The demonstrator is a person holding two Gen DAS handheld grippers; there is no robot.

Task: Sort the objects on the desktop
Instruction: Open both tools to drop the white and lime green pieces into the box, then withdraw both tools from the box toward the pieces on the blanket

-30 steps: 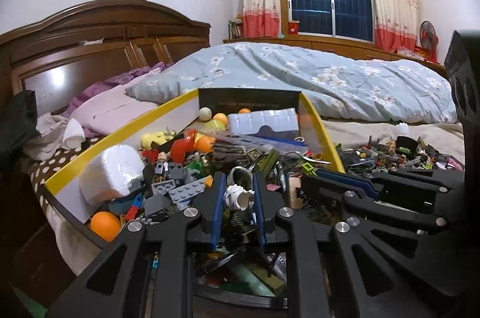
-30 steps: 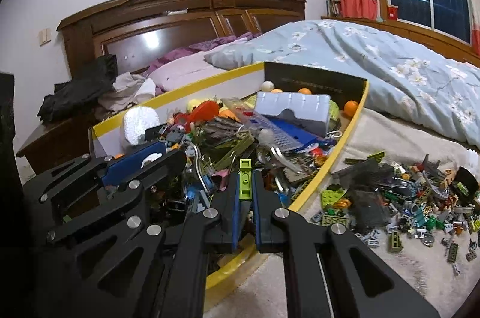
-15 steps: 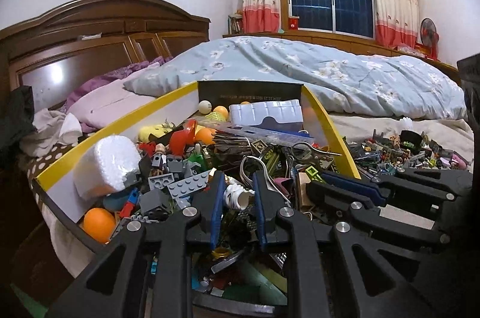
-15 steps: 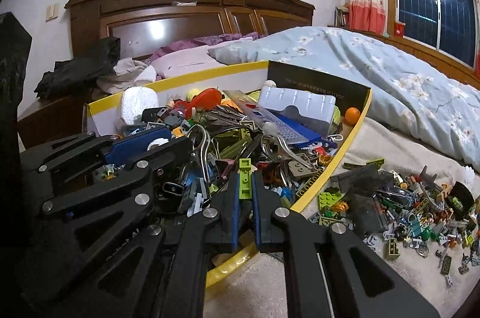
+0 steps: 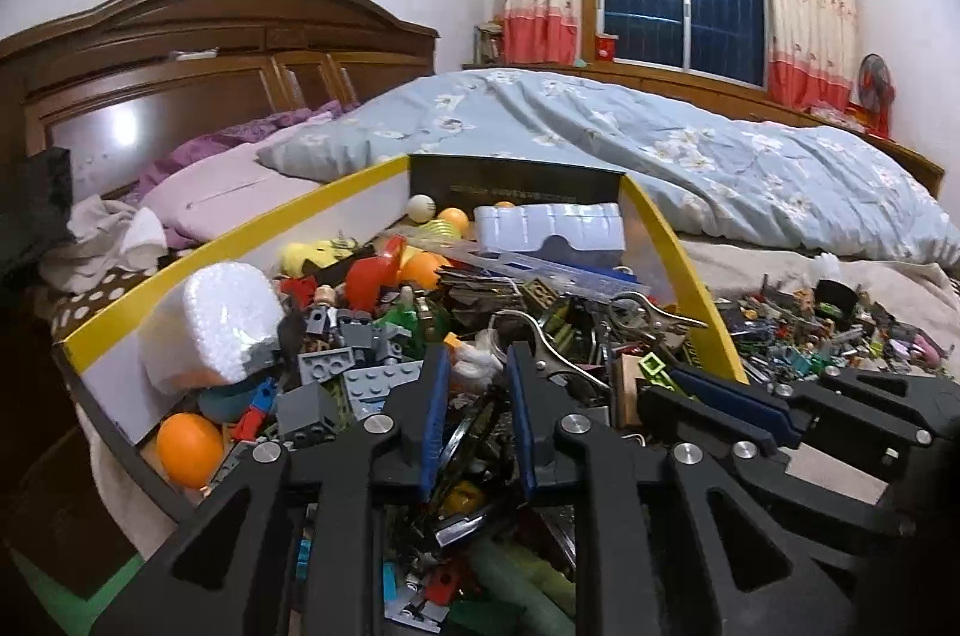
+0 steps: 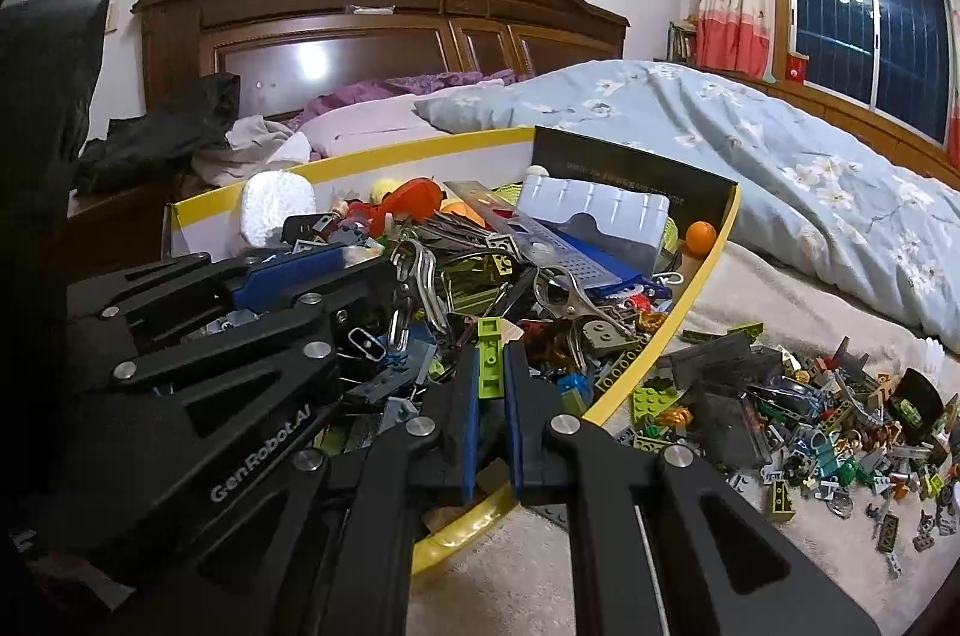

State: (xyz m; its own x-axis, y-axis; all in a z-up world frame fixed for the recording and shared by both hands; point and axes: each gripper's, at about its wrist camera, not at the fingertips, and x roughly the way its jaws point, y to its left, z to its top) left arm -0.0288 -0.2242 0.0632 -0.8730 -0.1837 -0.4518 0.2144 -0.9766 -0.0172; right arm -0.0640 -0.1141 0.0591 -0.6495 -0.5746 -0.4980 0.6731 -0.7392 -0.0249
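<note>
Both tools are matte black plastic linkages with triangular cut-outs and round silver pivot screws. The left gripper (image 5: 474,366) and right gripper (image 6: 491,366) carry blue pads inside their fingers. White "Gen.Robot.AI" lettering marks the left gripper's arm.

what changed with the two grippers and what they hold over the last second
The left gripper has just been opening its jaws: the small white ribbed piece they pinched a second ago now sits loose between wider-set fingers, apparently let go. The right gripper stays shut on the lime green brick, over the yellow-rimmed box. The sorted pile on the bedspread looks unchanged.
</note>
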